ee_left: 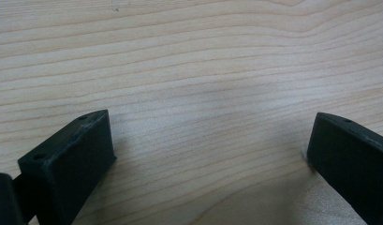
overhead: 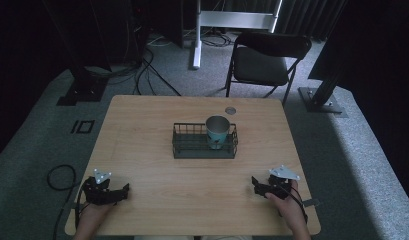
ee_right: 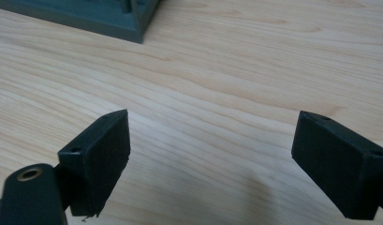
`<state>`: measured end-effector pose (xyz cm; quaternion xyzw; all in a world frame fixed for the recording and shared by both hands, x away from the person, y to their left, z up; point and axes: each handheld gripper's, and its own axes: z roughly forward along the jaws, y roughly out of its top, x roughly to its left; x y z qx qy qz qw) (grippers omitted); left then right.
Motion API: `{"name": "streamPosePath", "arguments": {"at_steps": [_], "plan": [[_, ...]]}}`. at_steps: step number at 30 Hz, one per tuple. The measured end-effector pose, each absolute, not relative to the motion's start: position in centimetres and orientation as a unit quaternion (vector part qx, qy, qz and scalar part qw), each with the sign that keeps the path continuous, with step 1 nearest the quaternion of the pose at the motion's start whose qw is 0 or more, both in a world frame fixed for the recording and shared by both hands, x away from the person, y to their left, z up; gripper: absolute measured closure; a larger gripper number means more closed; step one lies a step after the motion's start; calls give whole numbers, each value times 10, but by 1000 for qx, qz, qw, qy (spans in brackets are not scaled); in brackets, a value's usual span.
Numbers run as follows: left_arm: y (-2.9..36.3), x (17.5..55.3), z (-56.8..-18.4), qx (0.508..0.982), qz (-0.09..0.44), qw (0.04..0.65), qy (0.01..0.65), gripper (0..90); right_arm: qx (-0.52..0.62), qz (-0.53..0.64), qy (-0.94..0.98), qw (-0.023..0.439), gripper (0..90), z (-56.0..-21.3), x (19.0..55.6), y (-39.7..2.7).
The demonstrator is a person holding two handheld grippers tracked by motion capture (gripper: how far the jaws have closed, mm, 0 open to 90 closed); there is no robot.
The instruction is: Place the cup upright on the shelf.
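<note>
Cup (overhead: 217,130) stands upright in the right end of the wire basket (overhead: 181,145) mid-bench, untouched, while my left gripper (overhead: 125,189) and right gripper (overhead: 254,182) rest wide open and empty near the bench's near corners, so reaching in comes next.

No text, label, brand, number or sign can be read in any of the views. The cup (overhead: 217,131) in the wire basket (overhead: 180,142) has a teal band, but any print on it is too small to make out. The worktop (overhead: 157,185) bears only wood grain.
</note>
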<state>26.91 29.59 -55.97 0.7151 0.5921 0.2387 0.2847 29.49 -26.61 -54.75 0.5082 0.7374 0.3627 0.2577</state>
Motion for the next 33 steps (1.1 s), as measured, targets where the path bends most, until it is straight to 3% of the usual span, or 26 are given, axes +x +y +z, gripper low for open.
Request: {"name": "streamPosePath", "arguments": {"at_steps": [13,21,33], "plan": [[296,269,-560,715,239,285,592,14,535,328,735,257,115,-556,289,-293],[296,269,-560,715,239,285,592,14,534,323,749,225,114,-560,289,-296],[296,269,-560,715,239,285,592,14,533,323,749,224,114,-560,289,-296]]}}
